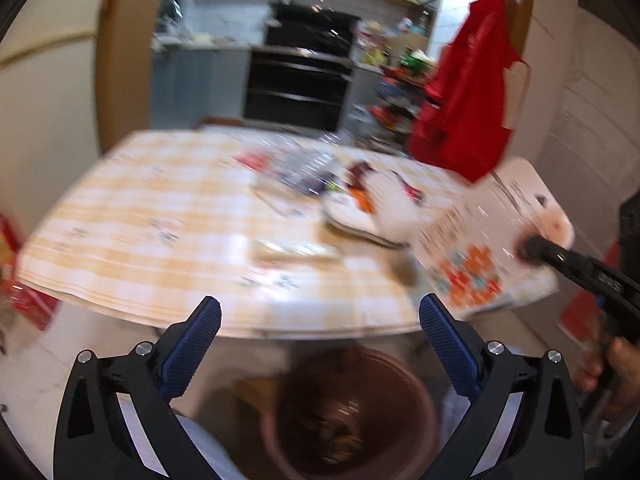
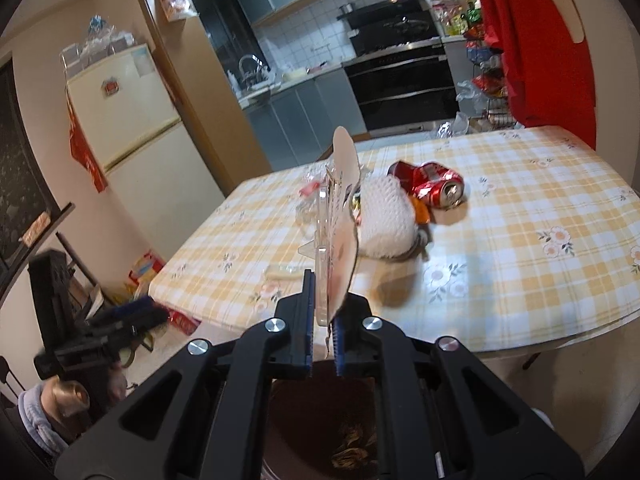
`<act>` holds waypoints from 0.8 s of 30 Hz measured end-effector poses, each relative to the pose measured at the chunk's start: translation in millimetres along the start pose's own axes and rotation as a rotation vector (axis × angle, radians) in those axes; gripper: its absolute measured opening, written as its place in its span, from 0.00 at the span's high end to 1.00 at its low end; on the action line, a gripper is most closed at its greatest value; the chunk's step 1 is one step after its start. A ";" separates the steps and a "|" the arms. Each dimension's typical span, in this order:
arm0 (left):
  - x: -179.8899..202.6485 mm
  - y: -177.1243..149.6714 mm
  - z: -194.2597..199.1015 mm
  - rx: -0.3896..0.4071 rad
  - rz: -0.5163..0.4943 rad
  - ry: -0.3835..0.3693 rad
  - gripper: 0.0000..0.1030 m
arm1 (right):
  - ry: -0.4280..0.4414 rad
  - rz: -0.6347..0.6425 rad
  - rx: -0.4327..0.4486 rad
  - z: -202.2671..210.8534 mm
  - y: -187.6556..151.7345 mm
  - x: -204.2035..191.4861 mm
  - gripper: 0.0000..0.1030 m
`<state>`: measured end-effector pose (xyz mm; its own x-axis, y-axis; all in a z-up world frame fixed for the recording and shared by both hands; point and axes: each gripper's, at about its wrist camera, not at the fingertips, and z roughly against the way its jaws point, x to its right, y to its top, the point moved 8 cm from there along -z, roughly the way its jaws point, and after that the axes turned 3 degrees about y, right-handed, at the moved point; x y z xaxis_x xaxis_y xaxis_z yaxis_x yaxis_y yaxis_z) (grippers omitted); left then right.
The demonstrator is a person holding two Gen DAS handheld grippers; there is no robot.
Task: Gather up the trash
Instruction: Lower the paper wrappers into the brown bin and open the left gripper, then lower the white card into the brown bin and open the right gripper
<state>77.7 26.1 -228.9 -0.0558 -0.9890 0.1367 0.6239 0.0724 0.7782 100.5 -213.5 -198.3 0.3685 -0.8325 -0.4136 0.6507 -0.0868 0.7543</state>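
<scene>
A flat blister card (image 2: 340, 216), cardboard backing with a clear plastic front, stands edge-on between the pads of the right hand-held gripper (image 2: 322, 336), whose jaws are pressed narrow on its lower edge. In the left wrist view the same card (image 1: 492, 240) shows its printed face, orange and teal squares low on it, held out over the near corner of the bench (image 2: 520, 240). Directly below both grippers sits a brown bin (image 1: 348, 412) with some scraps at its bottom.

The left hand-held gripper (image 1: 320, 320) is spread wide with nothing between its blue ribbed pads; it hangs over the bin, just short of the bench edge.

Beyond the right gripper's tips, on the yellow checked cloth, lies a white knitted item (image 2: 384, 220), and just past it, to the right, a crushed red can (image 2: 428, 184). A small pale wrapper (image 2: 284, 272) lies near the bench edge, left of the card. Further crumpled clear plastic (image 2: 316, 180) sits behind the card. A red garment (image 2: 532, 40) hangs at far right.
</scene>
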 end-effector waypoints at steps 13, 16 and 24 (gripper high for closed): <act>-35.9 4.0 21.7 0.057 0.033 0.099 0.06 | 0.003 0.082 -0.164 -22.4 -39.5 -31.6 0.89; -41.3 1.7 20.9 0.056 0.043 0.112 0.06 | 0.010 0.088 -0.195 -27.6 -47.6 -33.5 0.89; -44.9 -2.3 16.0 0.042 0.058 0.116 0.06 | 0.023 0.109 -0.255 -37.7 -63.0 -39.9 0.89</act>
<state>66.3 72.4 -227.0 0.0712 -0.9911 0.1126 0.5898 0.1329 0.7966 69.8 -154.1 -248.6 0.4583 -0.8165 -0.3511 0.7518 0.1455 0.6431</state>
